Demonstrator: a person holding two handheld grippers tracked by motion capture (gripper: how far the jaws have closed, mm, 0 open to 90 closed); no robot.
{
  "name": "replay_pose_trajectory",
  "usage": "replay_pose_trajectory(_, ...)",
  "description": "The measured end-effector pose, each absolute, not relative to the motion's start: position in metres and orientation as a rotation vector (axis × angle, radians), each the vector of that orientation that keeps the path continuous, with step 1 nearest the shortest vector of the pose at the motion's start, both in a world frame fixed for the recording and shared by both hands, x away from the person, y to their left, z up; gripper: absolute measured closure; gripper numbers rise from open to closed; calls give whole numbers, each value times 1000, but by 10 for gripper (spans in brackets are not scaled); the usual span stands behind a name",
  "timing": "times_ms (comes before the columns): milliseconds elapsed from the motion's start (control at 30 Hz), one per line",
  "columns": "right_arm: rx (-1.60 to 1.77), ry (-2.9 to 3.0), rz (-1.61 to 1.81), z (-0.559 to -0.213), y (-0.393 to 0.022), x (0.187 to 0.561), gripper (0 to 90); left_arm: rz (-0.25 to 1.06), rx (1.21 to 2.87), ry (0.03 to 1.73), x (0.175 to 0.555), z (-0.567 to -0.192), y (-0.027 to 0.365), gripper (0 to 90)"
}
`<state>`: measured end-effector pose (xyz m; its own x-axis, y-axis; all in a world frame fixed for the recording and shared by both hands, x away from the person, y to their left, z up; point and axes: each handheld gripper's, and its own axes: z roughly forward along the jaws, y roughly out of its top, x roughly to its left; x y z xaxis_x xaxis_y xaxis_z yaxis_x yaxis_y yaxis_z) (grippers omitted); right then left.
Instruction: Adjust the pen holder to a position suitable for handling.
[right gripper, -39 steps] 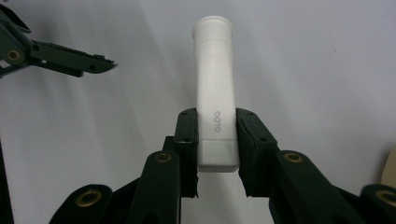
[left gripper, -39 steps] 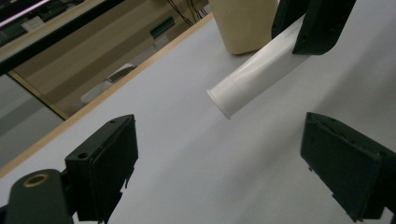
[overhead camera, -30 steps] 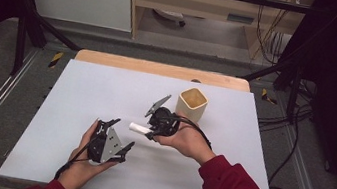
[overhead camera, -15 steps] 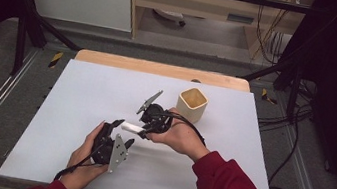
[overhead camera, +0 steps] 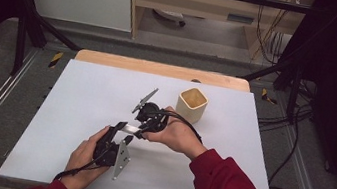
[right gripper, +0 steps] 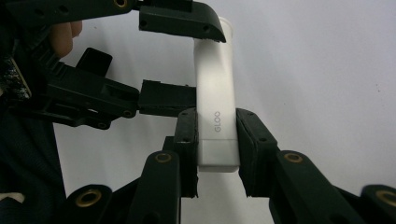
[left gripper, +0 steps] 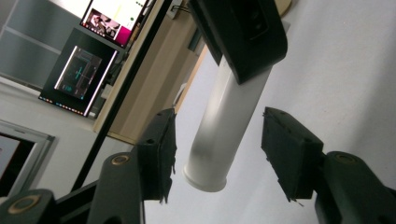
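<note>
Both hands have closed in on each other since a second ago: then the left tongs (overhead camera: 120, 128) sat apart from the white tube (overhead camera: 129, 129), and now they reach its free end, while the right tongs (overhead camera: 143, 130) have carried the tube leftward and nearer the person.

Those right tongs (right gripper: 215, 148) are pressed onto the tube (right gripper: 215, 107), pinching it near the capped end, just by the printed word. It is held off the desk (overhead camera: 81, 91), in the middle of it, well short of the wooden cup (overhead camera: 191, 104) standing behind the right hand (overhead camera: 175, 135).

What the next move hangs on is the tube's long axis. It runs roughly across the desk, pointing from the right tongs straight towards the left ones, so the free end comes to them end-on. In the left gripper view that rimmed end of the tube (left gripper: 219, 140) sits between the two jaws of the left tongs (left gripper: 217, 154), which are spread, with a gap on either side and no contact I can make out. The left hand (overhead camera: 84, 155) is the nearer one to that end; closing there would probably give a hold for a handover or a pull.
</note>
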<state>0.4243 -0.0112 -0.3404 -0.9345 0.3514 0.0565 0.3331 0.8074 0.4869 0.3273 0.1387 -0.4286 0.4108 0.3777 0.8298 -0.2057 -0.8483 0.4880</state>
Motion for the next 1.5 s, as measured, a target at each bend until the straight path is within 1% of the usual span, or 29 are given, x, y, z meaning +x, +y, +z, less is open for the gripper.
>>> replay_pose_trajectory(333, 551, 2969, 781, -340, -8, 423, 713, 1494, 2159, 102, 327, -432, 136, 505)
replay_pose_trajectory(400, 545, 2973, 779, -340, -7, 423, 713, 1517, 2172, 78, 328, -433, 137, 538)
replay_pose_trajectory(633, 541, 2978, 780, -342, -4, 420, 713, 1529, 2186, 65, 328, -433, 137, 597)
replay_pose_trajectory(700, 538, 2977, 786, -342, -4, 420, 713, 1525, 2193, 56, 328, -434, 137, 640)
replay_pose_trajectory(833, 541, 2980, 796, -344, -4, 421, 711, 1543, 2212, 29, 328, -435, 136, 655)
replay_pose_trajectory(867, 543, 2982, 799, -344, -5, 422, 711, 1587, 2271, -4, 326, -431, 136, 660)
replay_pose_trajectory(900, 543, 2983, 801, -344, -5, 422, 711, 1595, 2280, -14, 326, -431, 136, 665)
replay_pose_trajectory(1067, 528, 2970, 831, -342, -6, 422, 704, 1592, 2279, -17, 326, -429, 136, 677)
replay_pose_trajectory(1233, 505, 2953, 855, -340, -10, 420, 635, 1590, 2302, -10, 327, -430, 139, 678)
replay_pose_trajectory(1400, 524, 2932, 902, -337, -20, 418, 609, 1569, 2300, 18, 331, -432, 143, 679)
replay_pose_trajectory(1500, 552, 2912, 932, -338, -28, 417, 599, 1610, 2311, 6, 333, -431, 148, 679)
